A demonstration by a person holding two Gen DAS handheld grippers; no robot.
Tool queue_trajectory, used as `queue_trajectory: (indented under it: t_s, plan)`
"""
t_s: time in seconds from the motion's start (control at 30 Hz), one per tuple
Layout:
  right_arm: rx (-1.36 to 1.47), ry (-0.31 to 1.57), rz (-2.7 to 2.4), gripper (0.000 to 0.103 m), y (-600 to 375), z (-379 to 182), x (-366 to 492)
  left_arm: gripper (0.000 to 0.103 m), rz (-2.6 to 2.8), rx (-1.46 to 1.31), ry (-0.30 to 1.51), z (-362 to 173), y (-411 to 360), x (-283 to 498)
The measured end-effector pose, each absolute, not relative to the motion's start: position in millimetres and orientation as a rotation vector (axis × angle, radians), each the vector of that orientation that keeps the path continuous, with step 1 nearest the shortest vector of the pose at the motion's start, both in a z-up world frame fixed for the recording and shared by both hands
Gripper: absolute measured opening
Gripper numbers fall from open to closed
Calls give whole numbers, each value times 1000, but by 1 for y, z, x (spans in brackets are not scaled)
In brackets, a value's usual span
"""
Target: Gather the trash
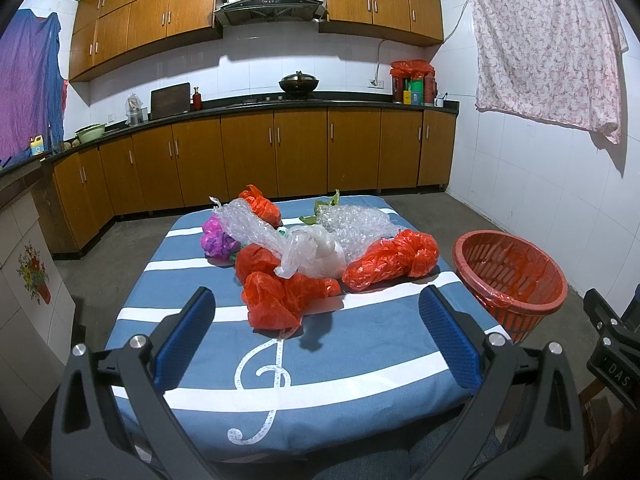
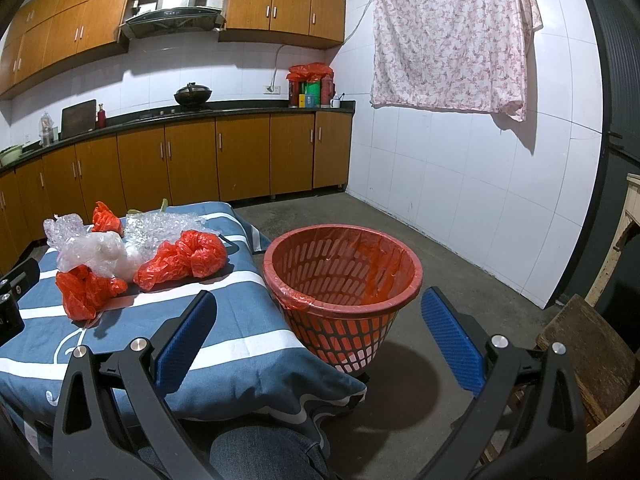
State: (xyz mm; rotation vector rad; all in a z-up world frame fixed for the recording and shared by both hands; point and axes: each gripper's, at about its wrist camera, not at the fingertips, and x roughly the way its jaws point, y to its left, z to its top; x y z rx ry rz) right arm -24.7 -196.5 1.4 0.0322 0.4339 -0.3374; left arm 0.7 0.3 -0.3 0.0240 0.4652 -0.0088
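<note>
Left gripper (image 1: 316, 336) is spread wide with nothing between its blue pads, hovering over the near end of the table (image 1: 360, 360), and the right gripper (image 2: 318, 336) is just as wide and bare, hanging off the table's right side facing the red basket (image 2: 344, 280). So neither one has grabbed anything

All the trash sits piled mid-table: a crumpled red bag (image 1: 280, 300) nearest the left gripper, a bigger knotted red bag (image 1: 394, 262) to its right, a whitish clear bag (image 1: 314, 254) between them, bubble wrap (image 1: 352, 226) behind, plus a purple bag (image 1: 218, 240) and another red one (image 1: 260, 206) at the far left. The basket stands on the floor just beside the table's right edge, lined with a red bag, and looks empty as far as I can tell

What could go sideways imo: this stuff is thin and slippery, so a shallow pinch probably slips off. The bags overlap too, so pulling one may drag a neighbour off the table. And the cloth is loose, so a low grab could snag it and shift everything
</note>
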Motion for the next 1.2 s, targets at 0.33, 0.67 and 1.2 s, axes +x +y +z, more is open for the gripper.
queue_trajectory:
  t_s: [0.33,0.67,1.2]
  plan:
    - [31,434,-337,101,-196,1,-24,99,-9,24,466,0,0,1]
    - [30,435,-337,101,-196,1,-24,99,-9,24,467,0,0,1]
    - [26,439,-316,101,-193,0,-12,99,32,21,476,0,8,1]
